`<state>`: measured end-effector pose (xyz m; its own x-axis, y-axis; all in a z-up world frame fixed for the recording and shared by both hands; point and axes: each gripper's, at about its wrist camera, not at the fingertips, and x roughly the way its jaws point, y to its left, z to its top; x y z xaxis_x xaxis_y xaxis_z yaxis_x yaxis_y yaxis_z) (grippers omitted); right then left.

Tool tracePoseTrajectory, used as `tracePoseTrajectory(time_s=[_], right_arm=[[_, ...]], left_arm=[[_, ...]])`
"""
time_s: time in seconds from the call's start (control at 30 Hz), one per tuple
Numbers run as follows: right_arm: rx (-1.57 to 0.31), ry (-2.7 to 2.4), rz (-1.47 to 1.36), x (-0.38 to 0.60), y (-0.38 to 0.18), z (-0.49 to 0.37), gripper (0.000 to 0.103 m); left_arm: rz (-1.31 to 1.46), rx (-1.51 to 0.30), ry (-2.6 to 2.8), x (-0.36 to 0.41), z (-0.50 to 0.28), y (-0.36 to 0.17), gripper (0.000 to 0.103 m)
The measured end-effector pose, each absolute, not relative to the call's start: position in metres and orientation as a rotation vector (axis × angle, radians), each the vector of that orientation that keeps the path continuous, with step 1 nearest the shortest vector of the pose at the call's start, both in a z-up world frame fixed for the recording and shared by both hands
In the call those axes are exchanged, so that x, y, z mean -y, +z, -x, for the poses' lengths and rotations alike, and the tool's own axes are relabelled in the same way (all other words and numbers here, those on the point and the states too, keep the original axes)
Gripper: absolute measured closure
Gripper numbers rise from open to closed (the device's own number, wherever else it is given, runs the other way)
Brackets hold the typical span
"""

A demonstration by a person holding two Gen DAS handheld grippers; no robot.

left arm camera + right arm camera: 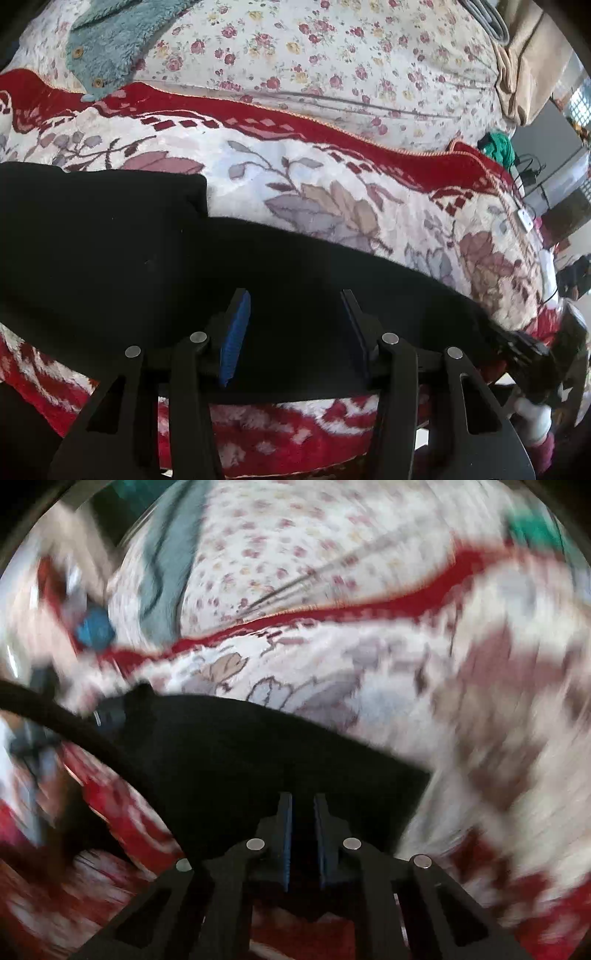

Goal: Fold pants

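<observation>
Black pants [110, 251] lie spread across a red and white floral blanket [332, 184] on the bed. My left gripper [295, 299] is open, its blue-padded jaws wide apart over the lower edge of the pants, with cloth between them. In the right wrist view, which is blurred by motion, my right gripper [303, 801] has its jaws nearly together on the black pants [229, 746] and holds the cloth. The right gripper also shows at the far right of the left wrist view [524, 347], on the end of the pants.
A teal fleece garment [110, 40] lies at the back left on a flowered sheet [332, 55]. A beige cloth [528, 66] and a green item [498, 146] sit at the back right. Cables and a charger [524, 218] lie by the bed's right edge.
</observation>
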<state>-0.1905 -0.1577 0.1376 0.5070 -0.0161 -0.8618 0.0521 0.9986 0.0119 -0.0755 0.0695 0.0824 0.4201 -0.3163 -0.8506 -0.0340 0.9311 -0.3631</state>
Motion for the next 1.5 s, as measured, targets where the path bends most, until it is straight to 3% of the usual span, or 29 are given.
tracePoseTrajectory(time_s=[0.17, 0.27, 0.33, 0.43, 0.53, 0.6, 0.63, 0.97, 1.1, 1.5], right_arm=[[-0.838, -0.201, 0.313, 0.132, 0.176, 0.199, 0.094], [-0.903, -0.259, 0.407, 0.139, 0.158, 0.196, 0.091], [-1.01, -0.254, 0.272, 0.157, 0.152, 0.201, 0.091], [-0.992, -0.245, -0.03, 0.188, 0.162, 0.211, 0.09], [-1.007, -0.227, -0.268, 0.206, 0.16, 0.215, 0.077], [-1.021, -0.176, -0.41, 0.209, 0.15, 0.219, 0.058], [-1.035, -0.16, -0.441, 0.209, 0.145, 0.22, 0.056], [-1.081, -0.206, -0.558, 0.207, 0.1, 0.215, 0.055], [-1.064, -0.199, -0.586, 0.209, 0.096, 0.215, 0.052], [-1.028, -0.172, -0.667, 0.207, 0.094, 0.247, 0.048]], left_arm=[[0.36, -1.123, -0.177, -0.07, 0.076, 0.084, 0.055], [0.357, -1.129, -0.183, -0.07, 0.078, 0.083, 0.055], [0.358, -1.125, -0.179, -0.071, 0.079, 0.082, 0.055], [0.372, -1.127, -0.178, -0.072, 0.078, 0.08, 0.055], [0.368, -1.121, -0.198, -0.068, 0.081, 0.08, 0.055], [0.365, -1.121, -0.225, -0.066, 0.085, 0.078, 0.055], [0.373, -1.123, -0.239, -0.065, 0.086, 0.077, 0.055], [0.386, -1.152, -0.299, -0.052, 0.088, 0.07, 0.054], [0.355, -1.185, -0.417, -0.025, 0.072, 0.07, 0.047], [0.04, -1.267, -0.86, 0.156, 0.012, 0.058, 0.046]])
